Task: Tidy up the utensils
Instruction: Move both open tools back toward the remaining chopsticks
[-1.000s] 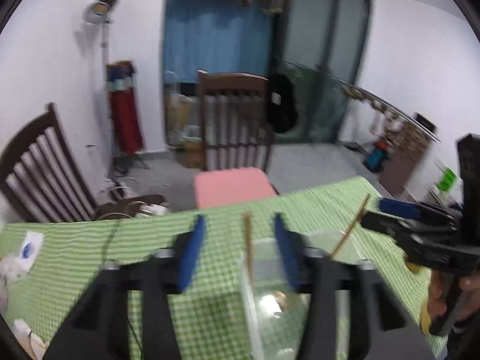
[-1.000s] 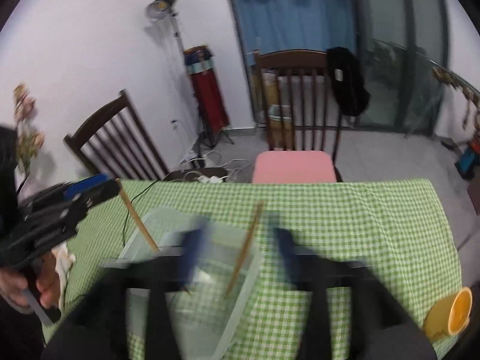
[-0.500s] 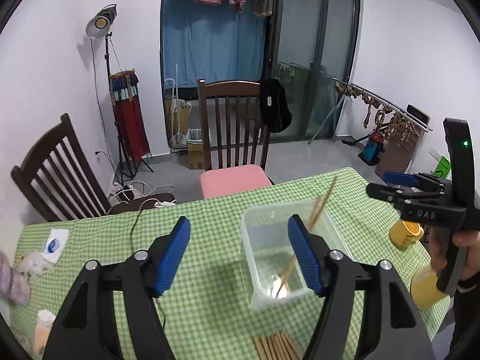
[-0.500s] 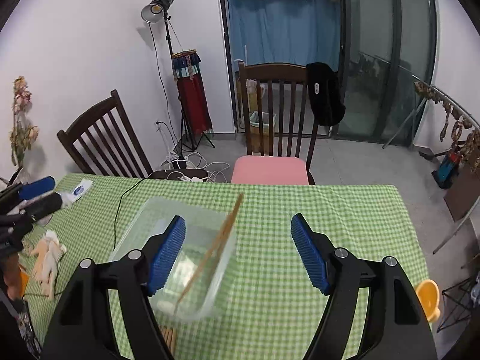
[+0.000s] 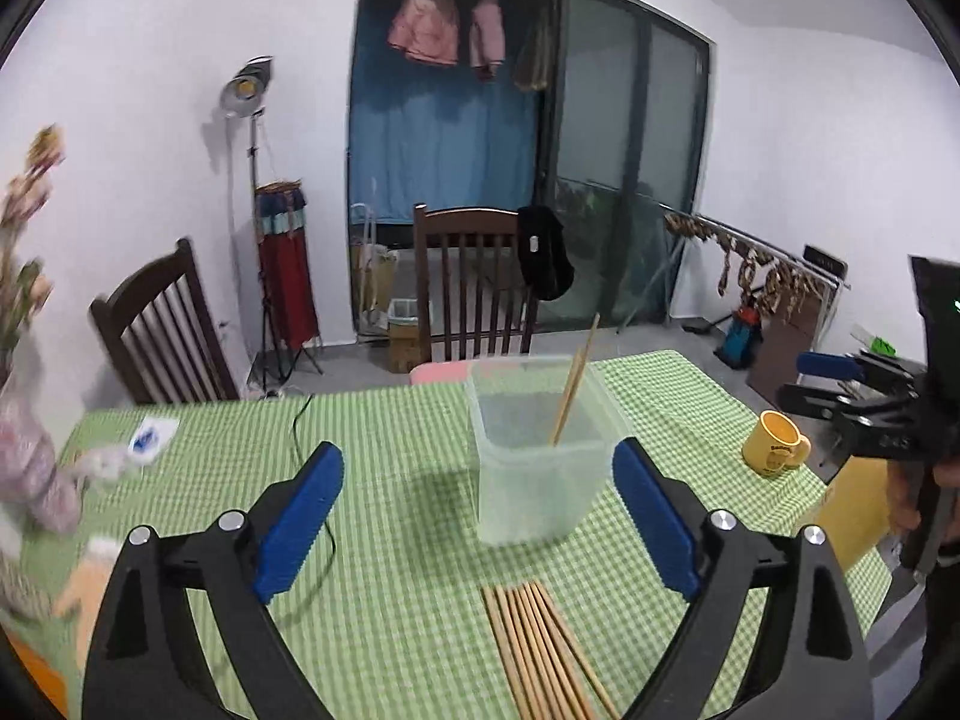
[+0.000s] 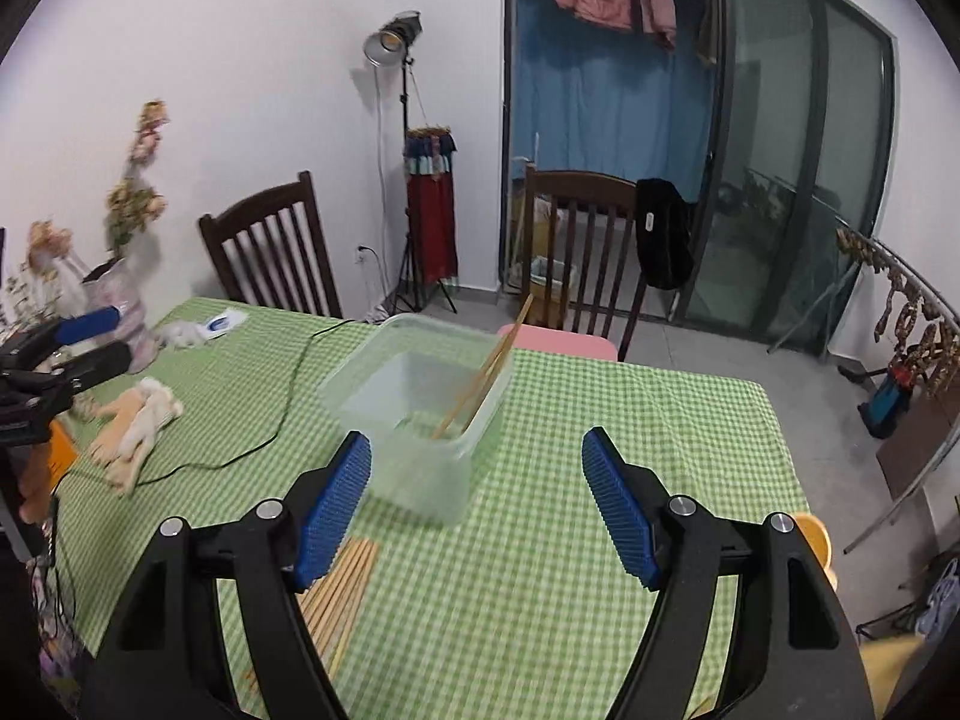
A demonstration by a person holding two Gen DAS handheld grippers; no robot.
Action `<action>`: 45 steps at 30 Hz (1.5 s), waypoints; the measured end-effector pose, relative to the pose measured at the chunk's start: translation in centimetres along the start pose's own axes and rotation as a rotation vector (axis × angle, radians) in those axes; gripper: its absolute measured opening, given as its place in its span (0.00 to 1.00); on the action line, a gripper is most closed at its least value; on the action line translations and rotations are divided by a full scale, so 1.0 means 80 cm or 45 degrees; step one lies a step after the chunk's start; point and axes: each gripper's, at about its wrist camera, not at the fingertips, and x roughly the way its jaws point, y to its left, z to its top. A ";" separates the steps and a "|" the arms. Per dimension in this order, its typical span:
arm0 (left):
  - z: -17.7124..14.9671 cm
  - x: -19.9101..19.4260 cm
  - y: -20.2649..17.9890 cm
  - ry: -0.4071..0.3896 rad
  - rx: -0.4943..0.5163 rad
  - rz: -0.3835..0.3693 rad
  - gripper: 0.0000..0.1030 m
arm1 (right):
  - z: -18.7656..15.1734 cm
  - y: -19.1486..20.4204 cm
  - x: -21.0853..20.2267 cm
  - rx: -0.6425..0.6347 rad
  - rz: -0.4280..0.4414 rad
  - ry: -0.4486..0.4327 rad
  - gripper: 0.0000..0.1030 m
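Note:
A clear plastic tub [image 5: 537, 456] [image 6: 420, 414] stands mid-table with two wooden chopsticks [image 5: 573, 381] [image 6: 483, 378] leaning in it. Several more chopsticks [image 5: 543, 651] [image 6: 339, 591] lie in a bundle on the green checked cloth, nearer me than the tub. My left gripper [image 5: 477, 516] hangs back from the tub, its jaws opening wide with nothing between them. My right gripper [image 6: 477, 504] is open and empty too, short of the tub; it also shows at the right edge of the left wrist view [image 5: 840, 387]. The left gripper appears at the left edge of the right wrist view [image 6: 90, 339].
A yellow mug [image 5: 774, 441] stands near the table's right edge. A plush toy [image 6: 135, 423], a black cable [image 6: 282, 408], a flower vase [image 6: 123, 312] and a paper packet [image 6: 222, 321] occupy the left side. Wooden chairs [image 5: 474, 282] stand beyond the table.
Both grippers pulled back and up from the tub, leaving a chopstick each inside it. The left jaws spread wider. The chopstick bundle came into view.

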 end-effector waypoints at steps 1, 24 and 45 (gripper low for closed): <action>-0.014 -0.014 -0.005 -0.006 -0.012 -0.011 0.86 | -0.015 0.008 -0.014 -0.016 0.003 -0.020 0.69; -0.344 -0.174 -0.093 -0.124 -0.056 0.183 0.93 | -0.301 0.137 -0.121 -0.148 -0.122 -0.178 0.80; -0.450 -0.130 -0.077 0.027 -0.104 0.184 0.93 | -0.420 0.183 -0.087 0.008 -0.073 -0.027 0.80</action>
